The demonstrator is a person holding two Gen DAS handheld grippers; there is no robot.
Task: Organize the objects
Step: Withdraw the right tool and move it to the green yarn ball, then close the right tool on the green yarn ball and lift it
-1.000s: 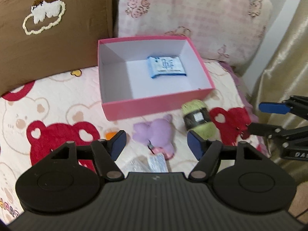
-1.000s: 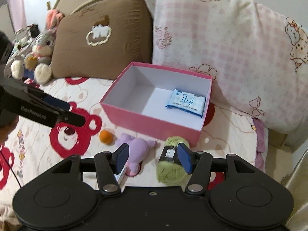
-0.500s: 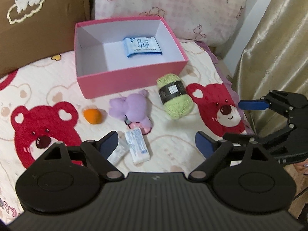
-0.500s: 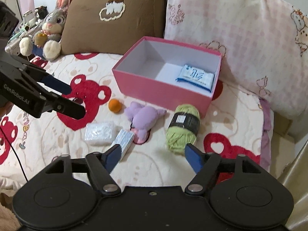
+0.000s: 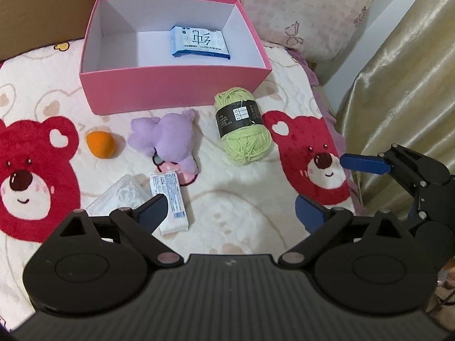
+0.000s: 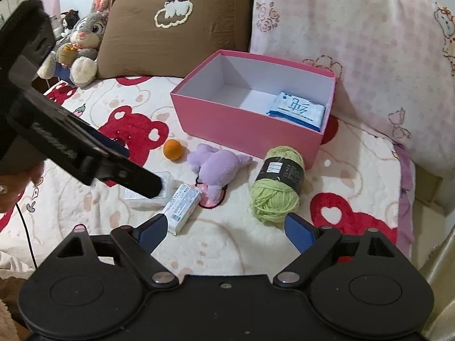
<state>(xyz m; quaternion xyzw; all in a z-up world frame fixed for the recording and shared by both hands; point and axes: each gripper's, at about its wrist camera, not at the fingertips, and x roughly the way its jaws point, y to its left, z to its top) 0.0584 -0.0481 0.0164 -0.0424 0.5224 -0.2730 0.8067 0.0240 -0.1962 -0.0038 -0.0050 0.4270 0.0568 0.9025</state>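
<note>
— What is seen, from the largest thing down?

— A bed (image 5: 241, 227) covered by a cream blanket with red bears is seen, with a brown pillow (image 6: 176, 25) and a pink checked pillow (image 6: 349, 42) propped at its head edge. A grey plush rabbit (image 6: 82, 42) is seated by the brown pillow. A pink box (image 5: 176, 91) is placed on the bed just before the pillows; inside it, toward its right wall, a blue tissue pack (image 5: 200, 42) is laid flat.

— And outside the box?

— Near the box's front wall a green yarn ball (image 5: 244, 128) with a black label is laid, with a purple plush toy (image 5: 167, 136) beside it and an orange ball (image 5: 101, 144) further left. Closer to the cameras, a clear plastic packet (image 5: 119, 196) and a white wrapped pack (image 5: 169, 199) are set side by side.

— How are the jaws held?

— The left gripper (image 5: 230, 213) is held above the bed with its jaws spread wide and nothing between them. The right gripper (image 6: 224, 228) is likewise released, its jaws apart and bare, just short of the yarn.
</note>
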